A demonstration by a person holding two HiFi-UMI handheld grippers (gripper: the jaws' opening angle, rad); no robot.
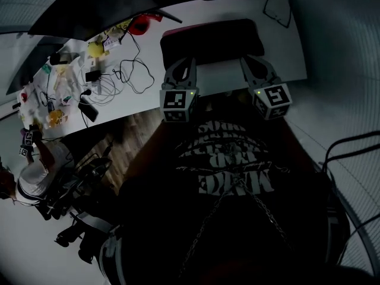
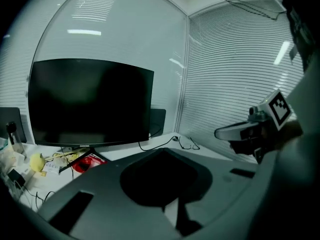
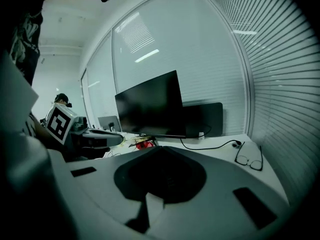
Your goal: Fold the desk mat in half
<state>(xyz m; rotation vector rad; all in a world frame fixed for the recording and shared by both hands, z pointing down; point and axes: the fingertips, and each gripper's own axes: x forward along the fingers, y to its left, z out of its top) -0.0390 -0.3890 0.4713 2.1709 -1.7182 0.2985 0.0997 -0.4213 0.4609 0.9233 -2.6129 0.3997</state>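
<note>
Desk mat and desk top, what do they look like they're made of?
Desk mat: dark and matte, likely faux leather or felt-like fabric; it shows no glare and has rounded corners. Desk top: white, smooth, probably laminate; its surface is even and unpatterned.

Dark monitor (image 1: 119, 5) at twelve o'clock on white desk (image 1: 222, 76), glasses (image 3: 248, 158) at one o'clock, tangled cables (image 1: 133, 73) at ten o'clock

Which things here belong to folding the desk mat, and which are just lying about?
For the job: desk mat; left gripper; right gripper.

Lying about: monitor; glasses; cables; red packet.
</note>
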